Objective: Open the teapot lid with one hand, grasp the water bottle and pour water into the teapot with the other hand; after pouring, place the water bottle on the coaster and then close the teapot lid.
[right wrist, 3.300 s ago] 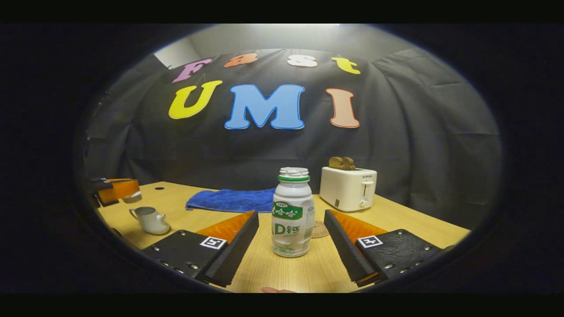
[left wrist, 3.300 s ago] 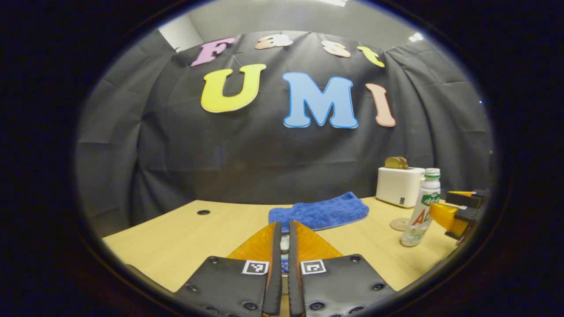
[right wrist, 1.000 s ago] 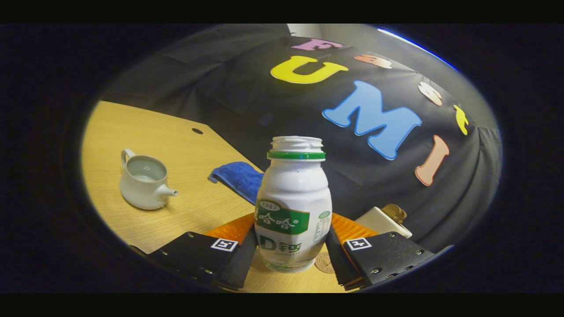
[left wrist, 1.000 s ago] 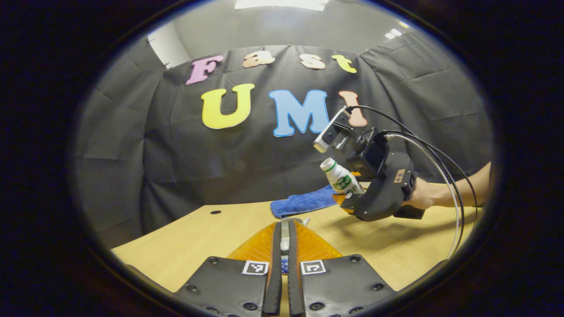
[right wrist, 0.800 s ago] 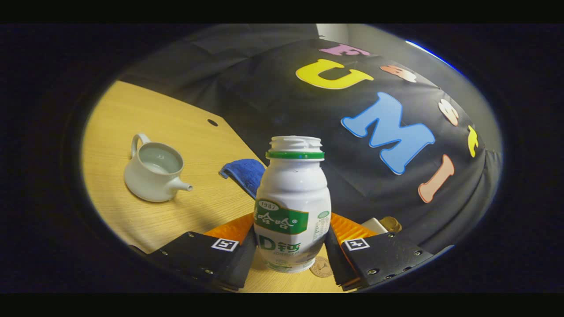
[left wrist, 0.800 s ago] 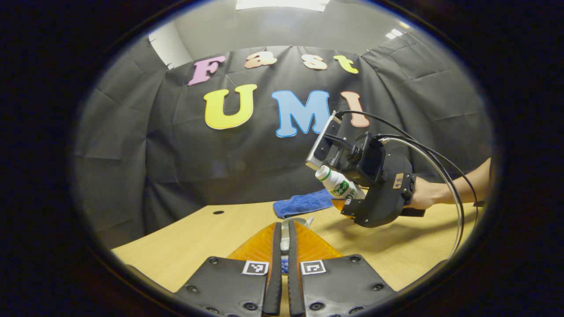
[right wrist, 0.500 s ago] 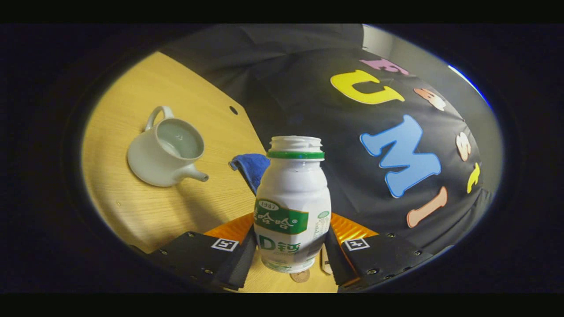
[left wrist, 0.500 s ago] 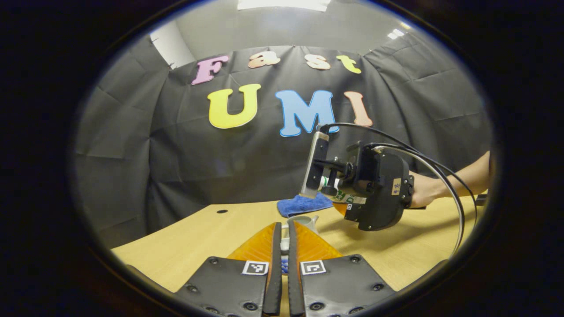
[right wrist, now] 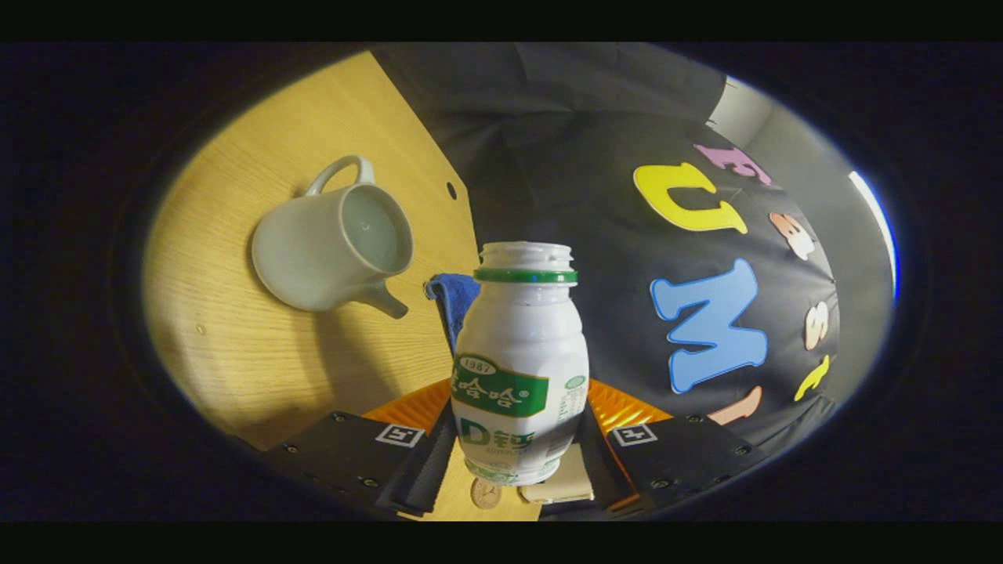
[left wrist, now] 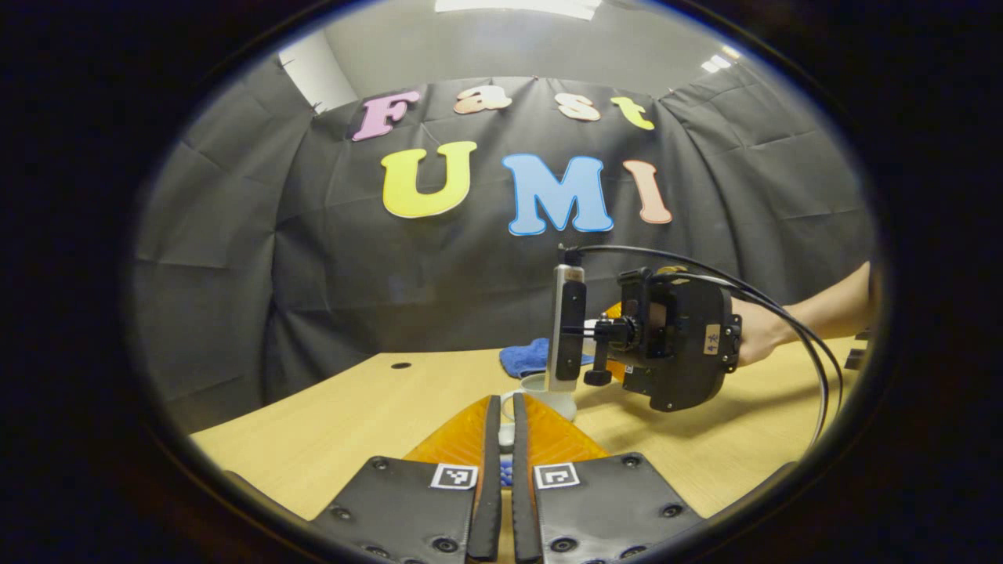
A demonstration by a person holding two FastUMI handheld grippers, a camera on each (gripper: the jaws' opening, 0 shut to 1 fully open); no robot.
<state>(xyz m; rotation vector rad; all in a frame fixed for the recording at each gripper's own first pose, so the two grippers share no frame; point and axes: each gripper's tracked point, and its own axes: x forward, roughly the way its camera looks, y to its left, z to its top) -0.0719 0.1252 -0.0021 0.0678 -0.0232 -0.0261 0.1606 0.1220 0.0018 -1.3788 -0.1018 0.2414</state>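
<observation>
Right gripper view: right claw (right wrist: 517, 462) clamped on open water bottle (right wrist: 520, 368), frame centre, long axis along fingers; teapot (right wrist: 333, 239) upper left on worktop (right wrist: 227, 329), lid off, mouth well apart from bottle neck. Left claw (left wrist: 501, 446) nearly together, lower centre; contents unclear.

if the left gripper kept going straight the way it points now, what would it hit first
Most likely the teapot, which sits on the table just past the left gripper in line with its shut jaws. How far off it is can't be judged; the right gripper hovers just beyond.
</observation>
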